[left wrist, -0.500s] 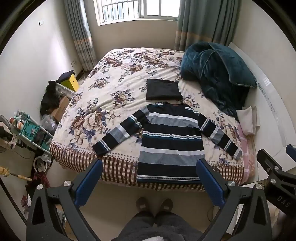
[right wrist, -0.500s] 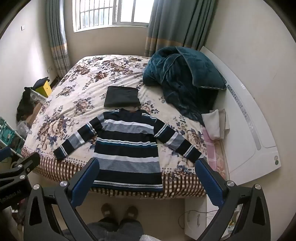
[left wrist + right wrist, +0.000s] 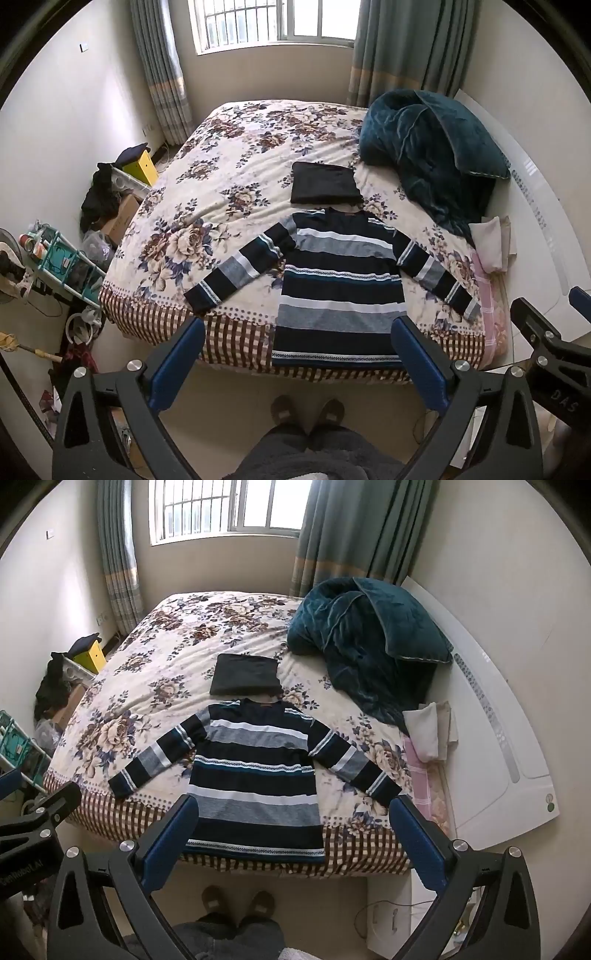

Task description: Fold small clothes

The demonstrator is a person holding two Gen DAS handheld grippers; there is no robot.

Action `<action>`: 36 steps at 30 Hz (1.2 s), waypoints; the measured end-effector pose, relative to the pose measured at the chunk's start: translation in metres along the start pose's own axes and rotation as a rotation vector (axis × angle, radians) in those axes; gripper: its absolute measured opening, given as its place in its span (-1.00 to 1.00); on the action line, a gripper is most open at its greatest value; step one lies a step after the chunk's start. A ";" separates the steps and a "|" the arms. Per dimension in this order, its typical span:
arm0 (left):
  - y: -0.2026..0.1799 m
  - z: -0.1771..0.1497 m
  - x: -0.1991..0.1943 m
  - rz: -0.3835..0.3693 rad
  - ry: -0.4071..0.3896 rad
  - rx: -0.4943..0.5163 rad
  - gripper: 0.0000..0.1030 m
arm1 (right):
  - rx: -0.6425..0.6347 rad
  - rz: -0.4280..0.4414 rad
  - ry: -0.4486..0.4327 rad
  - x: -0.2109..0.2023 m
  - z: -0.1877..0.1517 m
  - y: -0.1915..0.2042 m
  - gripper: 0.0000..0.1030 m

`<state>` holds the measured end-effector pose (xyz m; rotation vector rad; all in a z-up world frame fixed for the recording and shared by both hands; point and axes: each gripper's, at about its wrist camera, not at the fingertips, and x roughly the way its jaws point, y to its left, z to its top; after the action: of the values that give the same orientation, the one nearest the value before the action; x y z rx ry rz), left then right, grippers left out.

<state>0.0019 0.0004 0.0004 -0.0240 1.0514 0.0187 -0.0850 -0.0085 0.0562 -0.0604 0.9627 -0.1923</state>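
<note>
A navy, grey and white striped sweater (image 3: pixel 338 284) (image 3: pixel 255 775) lies flat on the floral bed (image 3: pixel 229 192) (image 3: pixel 147 686), sleeves spread, hem hanging over the near edge. Just beyond its collar sits a folded black garment (image 3: pixel 325 183) (image 3: pixel 245 674). My left gripper (image 3: pixel 297 356) hovers well above the near bed edge, open and empty, blue pads wide apart. My right gripper (image 3: pixel 293 834) hangs likewise, open with nothing between its fingers. Each gripper's black frame shows at the edge of the other's view.
A heaped teal quilt (image 3: pixel 432 147) (image 3: pixel 369 638) fills the bed's far right, with folded pale cloths (image 3: pixel 493 242) (image 3: pixel 430 734) beside it. A white headboard (image 3: pixel 495 723) runs along the right. Boxes and a rack (image 3: pixel 62 262) crowd the left floor. The person's slippers (image 3: pixel 306 408) stand below.
</note>
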 end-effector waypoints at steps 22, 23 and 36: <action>-0.002 0.004 -0.001 0.000 -0.018 0.009 0.99 | 0.006 0.002 -0.008 -0.002 0.002 0.001 1.00; -0.002 0.004 -0.001 0.002 -0.019 0.008 0.99 | 0.005 0.002 -0.008 -0.002 0.002 0.002 1.00; -0.002 0.004 -0.001 -0.001 -0.025 0.007 0.99 | 0.006 0.004 -0.012 0.000 -0.002 0.000 1.00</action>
<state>0.0045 -0.0016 0.0033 -0.0180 1.0262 0.0147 -0.0865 -0.0085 0.0550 -0.0544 0.9503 -0.1910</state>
